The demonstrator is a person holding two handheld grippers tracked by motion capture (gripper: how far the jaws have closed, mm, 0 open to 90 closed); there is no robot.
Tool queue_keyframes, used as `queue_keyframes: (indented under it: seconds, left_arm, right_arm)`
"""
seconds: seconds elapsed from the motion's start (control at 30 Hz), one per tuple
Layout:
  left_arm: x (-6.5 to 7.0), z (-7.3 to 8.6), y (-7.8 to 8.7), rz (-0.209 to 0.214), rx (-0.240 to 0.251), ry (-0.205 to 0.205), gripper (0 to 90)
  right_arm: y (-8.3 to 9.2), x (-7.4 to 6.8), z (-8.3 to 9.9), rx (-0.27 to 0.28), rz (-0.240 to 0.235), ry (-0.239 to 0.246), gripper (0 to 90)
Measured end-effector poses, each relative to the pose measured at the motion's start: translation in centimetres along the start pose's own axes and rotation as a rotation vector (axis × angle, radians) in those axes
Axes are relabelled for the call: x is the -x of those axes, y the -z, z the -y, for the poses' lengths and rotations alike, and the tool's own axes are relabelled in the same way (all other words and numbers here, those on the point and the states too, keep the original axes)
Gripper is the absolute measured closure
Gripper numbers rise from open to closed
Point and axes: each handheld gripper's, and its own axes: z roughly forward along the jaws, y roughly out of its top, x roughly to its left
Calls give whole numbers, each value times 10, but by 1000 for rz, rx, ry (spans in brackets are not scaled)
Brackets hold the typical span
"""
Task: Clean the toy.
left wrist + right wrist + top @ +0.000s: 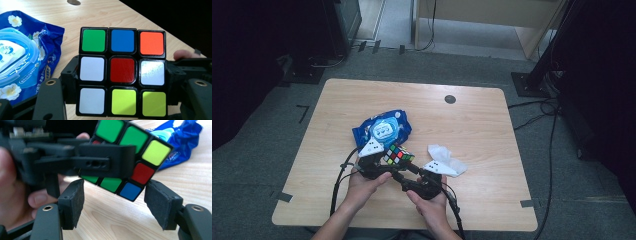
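A scrambled Rubik's cube is held just above the wooden table, and my left gripper is shut on it. In the left gripper view the cube faces the camera, with both black jaws pressed against the sides of its middle row. My right gripper comes in from the right and below. In the right gripper view its fingers stand open on either side of the cube's lower corner, with a small gap at each pad. The left gripper's jaw crosses the cube's green face.
A blue pack of wet wipes lies just behind the cube. A crumpled white tissue lies to the right of the grippers. A round grommet sits at the table's far side. Cables trail from both grippers toward the near edge.
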Motion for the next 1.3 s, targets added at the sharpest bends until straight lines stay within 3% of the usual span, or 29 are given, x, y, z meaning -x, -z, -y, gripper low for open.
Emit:
queue_keyframes:
  seconds: [0.07,0.1,0.17,0.33,0.37,0.4,0.43,0.47,0.5,0.53,0.57,0.6,0.63,0.67,0.7,0.8,0.87,0.93,1.03,1.13,1.17,1.2,1.23,1.27,1.3]
  left_arm:
    - [2,1,-2,-12,-8,-17,335]
    - [2,1,-3,-19,-6,-21,335]
    - [3,2,-3,-17,-9,-20,335]
    - [4,2,-4,-21,-9,-23,335]
    - [3,1,-3,-18,-11,-24,335]
    - [3,1,-3,-16,-16,-25,335]
    - [2,1,-2,-14,-18,-23,335]
    - [2,1,-2,-14,-18,-23,335]
    - [1,0,-1,-9,-23,-16,335]
    - [1,0,-1,-9,-23,-16,333]
    - [0,-1,-1,-5,-26,-15,333]
    - [0,-1,0,0,-27,-15,329]
    - [-1,-2,1,10,-31,-14,321]
    - [-1,-2,1,16,-35,-16,321]
    - [-1,-3,1,20,-38,-17,321]
    - [-2,-4,3,31,-45,-28,323]
    - [1,-4,4,13,-40,-59,330]
    - [2,-4,3,-2,-38,-67,332]
    - [2,-4,5,-7,-4,-49,333]
    - [-1,-6,11,-4,35,-38,333]
    - [-2,-6,12,1,39,-40,332]
    - [-2,-6,12,8,40,-37,332]
    - [-2,-5,11,9,33,-40,332]
    - [-1,-5,9,14,26,-43,332]
    - [-1,-5,9,14,26,-43,332]
  right_arm:
    - [0,0,1,4,-16,-33,300]
    - [0,0,0,8,-11,-74,282]
    - [-1,0,1,7,-9,-79,293]
    - [-1,1,2,10,5,-68,314]
    - [-2,1,3,17,19,-22,323]
    - [-2,1,3,17,19,-22,323]
    - [-2,0,3,18,39,50,323]
    - [-2,0,3,18,39,50,323]
    - [-3,-2,4,17,71,158,324]
    - [-3,-2,4,17,71,158,324]
    - [-3,-3,4,16,87,213,324]
    - [-3,-4,5,15,114,301,324]
    - [-3,-7,6,3,168,460,324]
    - [-3,-7,6,3,168,460,324]
    - [-3,-9,8,1,194,542,324]
    - [-1,-10,8,-15,220,709,324]
    - [0,-9,8,-27,229,775,324]
    - [-1,-8,8,-30,223,771,323]
    - [-3,-3,7,-51,208,687,352]
    - [-9,8,11,-101,285,559,423]
    - [-8,18,9,-105,274,394,580]
    - [-8,18,9,-105,274,394,580]
    - [-7,27,4,-99,192,196,696]
    - [-6,29,3,-100,157,148,741]
    - [-6,29,3,-100,157,148,741]
